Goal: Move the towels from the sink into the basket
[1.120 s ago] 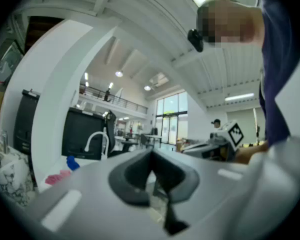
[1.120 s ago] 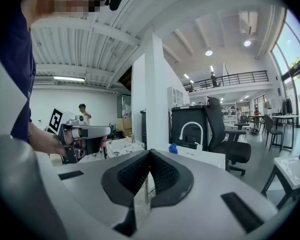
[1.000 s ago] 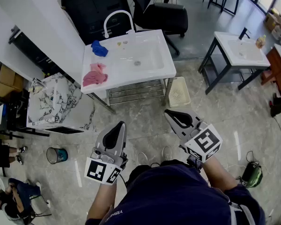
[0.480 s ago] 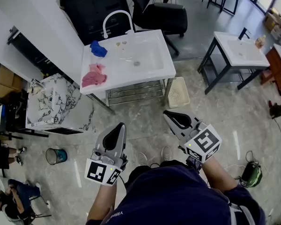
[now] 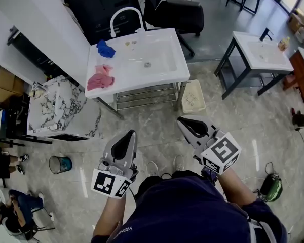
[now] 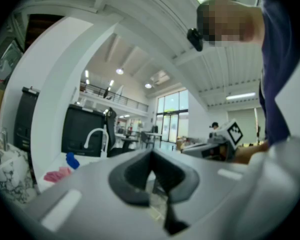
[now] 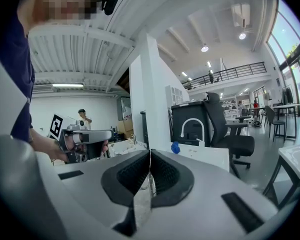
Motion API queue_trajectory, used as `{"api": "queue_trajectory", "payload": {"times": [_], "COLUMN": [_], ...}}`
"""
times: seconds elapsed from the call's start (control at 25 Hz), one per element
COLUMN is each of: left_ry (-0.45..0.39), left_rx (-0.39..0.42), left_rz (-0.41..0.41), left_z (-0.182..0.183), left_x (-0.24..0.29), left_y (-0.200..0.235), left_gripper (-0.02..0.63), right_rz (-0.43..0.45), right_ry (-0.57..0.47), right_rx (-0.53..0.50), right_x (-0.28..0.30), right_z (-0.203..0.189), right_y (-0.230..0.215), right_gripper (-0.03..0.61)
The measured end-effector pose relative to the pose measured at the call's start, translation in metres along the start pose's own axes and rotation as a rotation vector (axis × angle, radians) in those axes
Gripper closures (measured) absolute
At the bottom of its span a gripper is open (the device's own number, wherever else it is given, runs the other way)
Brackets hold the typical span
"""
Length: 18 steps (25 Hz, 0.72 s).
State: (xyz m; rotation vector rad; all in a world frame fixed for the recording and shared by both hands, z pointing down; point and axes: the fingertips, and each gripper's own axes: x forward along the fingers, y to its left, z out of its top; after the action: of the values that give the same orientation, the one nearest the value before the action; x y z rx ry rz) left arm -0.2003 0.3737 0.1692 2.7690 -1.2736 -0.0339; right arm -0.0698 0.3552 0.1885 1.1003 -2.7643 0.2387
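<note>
Your head camera looks steeply down over your dark-blue shirt (image 5: 192, 209). The left gripper (image 5: 127, 135) and right gripper (image 5: 185, 121) sit close at the bottom of that view, and the white rectangular sink (image 5: 131, 77) stands well ahead near the top. Each gripper camera rides low behind its own jaws and faces roughly level toward that distant sink. All three views share its white curved faucet (image 5: 125, 8). Each gripper view also catches the other gripper at its inner side.

You have a pink towel (image 5: 101, 78) and a blue towel (image 5: 105, 49) crumpled on the sink (image 5: 164, 76) ledge (the pale basket (image 5: 194, 98) stands on the floor beside it).
</note>
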Motion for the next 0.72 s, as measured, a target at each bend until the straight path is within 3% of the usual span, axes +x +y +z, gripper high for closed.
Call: {"api": "queue_trajectory", "payload": {"times": [0.72], "left_ry": [0.041], "left_rx": [0.047], "left_rz": [0.044], "left_z": [-0.006], "left_x": [0.044], "left_y": [-0.054], "left_gripper": [0.611], "right_rz": [0.083], "right_ry": [-0.009], "right_rx": [0.067], "right_x": [-0.04], "right_z": [-0.018], "right_y": [-0.056], "right_gripper": [0.569]}}
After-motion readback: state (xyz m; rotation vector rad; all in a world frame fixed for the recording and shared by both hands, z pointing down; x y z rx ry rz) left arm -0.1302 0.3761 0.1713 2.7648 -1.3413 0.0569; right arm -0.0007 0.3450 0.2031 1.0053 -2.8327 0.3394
